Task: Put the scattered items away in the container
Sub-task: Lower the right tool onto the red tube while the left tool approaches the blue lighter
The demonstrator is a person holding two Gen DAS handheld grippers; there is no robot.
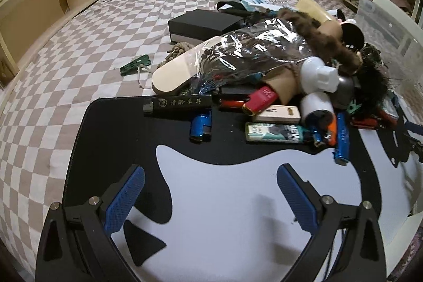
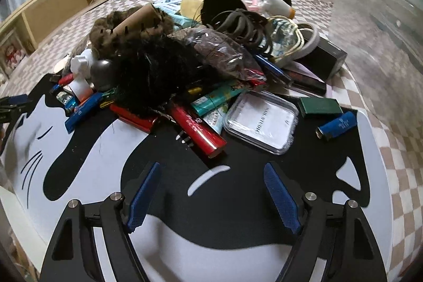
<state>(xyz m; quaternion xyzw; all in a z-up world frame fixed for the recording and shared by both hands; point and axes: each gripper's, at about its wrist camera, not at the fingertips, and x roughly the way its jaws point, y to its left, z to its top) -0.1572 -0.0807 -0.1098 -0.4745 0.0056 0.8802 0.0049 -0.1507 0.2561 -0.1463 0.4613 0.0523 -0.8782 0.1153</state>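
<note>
The near half of the black-and-white cat mat (image 1: 238,202) lies bare under both claws, giving open room up to the pile's front edge. The mat sits on a checkered bed (image 1: 79,70), whose free cloth stretches away at 9 to 11 o'clock in the left wrist view.

The left claw (image 1: 210,172) is spread wide with nothing between its blue pads. The right claw (image 2: 212,171) is also spread and empty (its pads frame only bare mat).

The scattered items (image 2: 169,75) form a heap at 12 o'clock in both views. In front of the left claw lie a blue lighter (image 1: 201,127), a long black box with gold lettering (image 1: 179,104) and a teal-and-white packet (image 1: 275,132). Ahead of the right claw a red tube (image 2: 197,127) points toward it, touching a clear square case (image 2: 261,120); a green box (image 2: 320,106) and a blue cylinder (image 2: 337,125) lie apart at 1 o'clock. A black feathery bundle (image 2: 150,75) and crinkled clear bags top the heap.

The translucent container (image 2: 375,17) stands on the bed at 2 o'clock in the right wrist view, just beyond the pile.
</note>
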